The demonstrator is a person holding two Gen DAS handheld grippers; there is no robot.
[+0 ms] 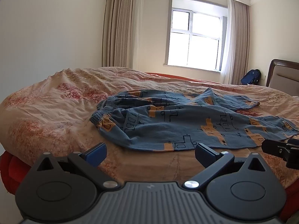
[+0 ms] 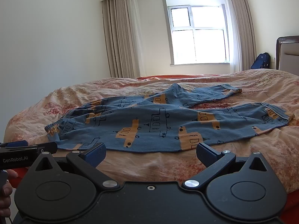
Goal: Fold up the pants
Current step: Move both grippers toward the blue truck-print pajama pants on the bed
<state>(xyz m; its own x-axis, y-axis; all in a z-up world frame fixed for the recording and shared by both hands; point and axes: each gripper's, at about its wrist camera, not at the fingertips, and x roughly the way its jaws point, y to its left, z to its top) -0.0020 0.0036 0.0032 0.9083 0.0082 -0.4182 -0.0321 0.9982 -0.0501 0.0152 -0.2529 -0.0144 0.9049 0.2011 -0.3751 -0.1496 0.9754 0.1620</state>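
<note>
Blue pants (image 2: 158,123) w/ orange vehicle print lie spread but rumpled on the bed (image 2: 261,149), waistband twd the left, both legs running right; far leg twisted, w/ a bump near the crotch. Left tongs (image 1: 150,154) released, fingers wide apart, hovering over bare quilt just short of the near pant edge, holding nothing. Right tongs (image 2: 150,154) likewise released & empty, near the same edge, further right. Window (image 2: 198,33) & curtains (image 2: 119,37) behind; blue backpack (image 2: 261,60) by the headboard (image 2: 287,54).
</note>
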